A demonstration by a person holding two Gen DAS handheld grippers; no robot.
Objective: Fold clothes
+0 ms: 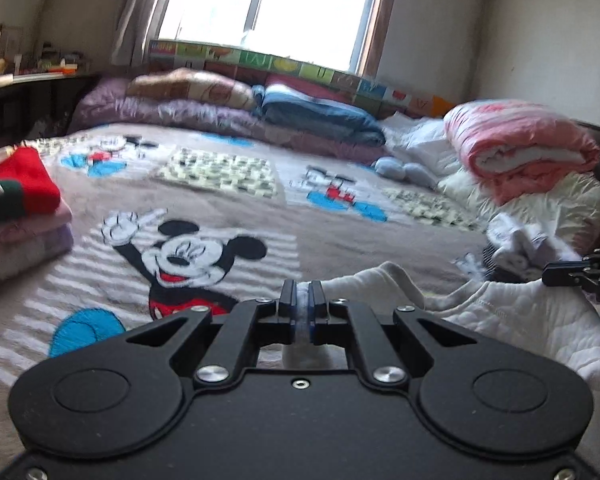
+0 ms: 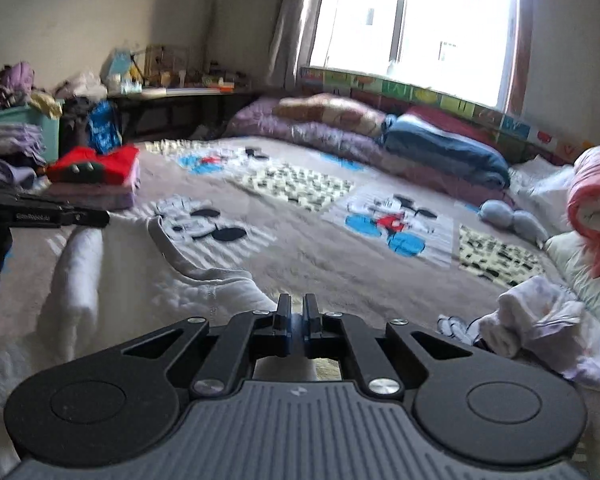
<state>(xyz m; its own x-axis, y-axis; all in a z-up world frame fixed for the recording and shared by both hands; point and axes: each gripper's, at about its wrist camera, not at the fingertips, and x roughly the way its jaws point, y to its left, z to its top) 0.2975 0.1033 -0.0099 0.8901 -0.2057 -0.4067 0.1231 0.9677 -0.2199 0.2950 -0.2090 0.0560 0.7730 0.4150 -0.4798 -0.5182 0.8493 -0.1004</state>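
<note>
A white quilted garment (image 1: pixel 512 316) lies on the Mickey Mouse bedspread (image 1: pixel 204 208); it also shows in the right wrist view (image 2: pixel 140 292). My left gripper (image 1: pixel 302 300) is shut on an edge of the white garment. My right gripper (image 2: pixel 296 312) is shut on another part of the same garment, near its grey collar (image 2: pixel 176 256). Each gripper shows at the edge of the other's view: the right one (image 1: pixel 580 272) and the left one (image 2: pixel 60 212).
A stack of folded clothes topped by a red piece (image 1: pixel 16 196) sits at the left of the bed (image 2: pixel 96 176). A crumpled pile of light clothes (image 2: pixel 548 328) lies at the right. Rolled quilts (image 1: pixel 528 144) and bedding (image 1: pixel 312 116) line the far side under the window.
</note>
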